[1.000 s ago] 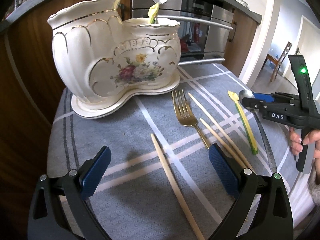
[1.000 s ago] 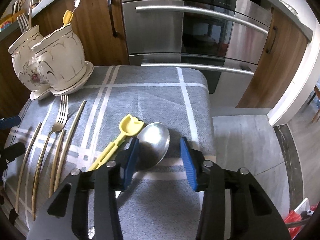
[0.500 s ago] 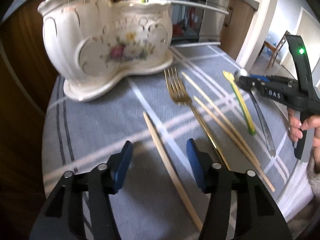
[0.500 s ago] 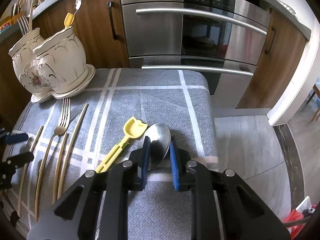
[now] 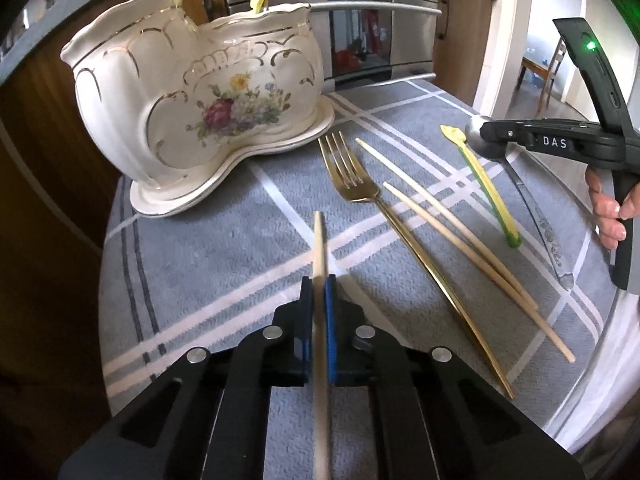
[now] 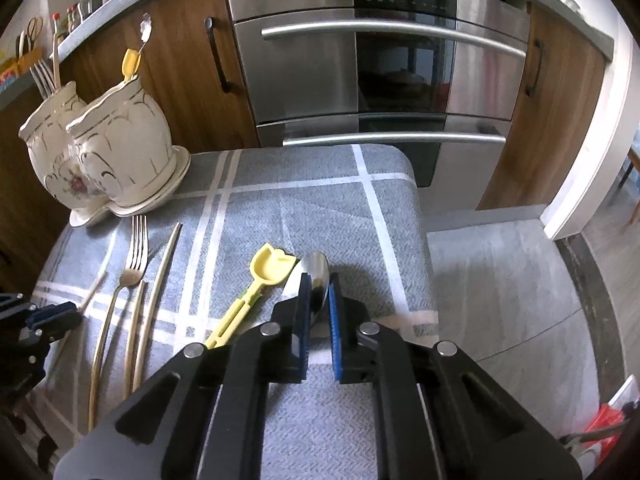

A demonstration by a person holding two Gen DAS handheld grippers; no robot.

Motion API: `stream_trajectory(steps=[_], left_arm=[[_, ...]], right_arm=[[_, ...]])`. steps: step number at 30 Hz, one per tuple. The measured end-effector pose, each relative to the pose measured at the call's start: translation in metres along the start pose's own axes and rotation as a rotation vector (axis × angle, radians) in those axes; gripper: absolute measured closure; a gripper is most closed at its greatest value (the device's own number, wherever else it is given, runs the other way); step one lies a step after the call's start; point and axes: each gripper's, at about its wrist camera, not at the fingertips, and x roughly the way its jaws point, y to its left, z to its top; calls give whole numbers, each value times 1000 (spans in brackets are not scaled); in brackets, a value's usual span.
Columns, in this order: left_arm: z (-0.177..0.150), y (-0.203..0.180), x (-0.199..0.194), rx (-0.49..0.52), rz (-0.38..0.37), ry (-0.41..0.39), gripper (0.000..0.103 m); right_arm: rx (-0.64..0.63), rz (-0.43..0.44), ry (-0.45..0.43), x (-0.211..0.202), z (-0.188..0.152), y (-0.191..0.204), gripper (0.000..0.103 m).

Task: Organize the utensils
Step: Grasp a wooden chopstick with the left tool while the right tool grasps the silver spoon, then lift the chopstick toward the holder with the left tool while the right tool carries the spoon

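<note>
Both grippers just clamped down: the left gripper fingers went from wide apart to pinching the lone chopstick, the right gripper nips the steel spoon bowl near the desk's right edge. Pickups look ready. The chopstick's long axis runs toward the ceramic holder, tip first.
</note>
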Motion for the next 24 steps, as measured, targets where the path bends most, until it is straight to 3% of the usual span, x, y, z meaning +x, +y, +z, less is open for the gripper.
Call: stream_trajectory(steps=[5, 15, 24], left_arm=[[3, 7, -7, -32, -42, -44, 97], [11, 10, -43, -56, -93, -234, 97], [15, 20, -65, -87, -129, -322, 97]], right_arm=[[21, 16, -46, -14, 2, -4, 100], [45, 48, -161, -46, 6, -6, 100], [35, 71, -298, -78, 9, 4, 100]])
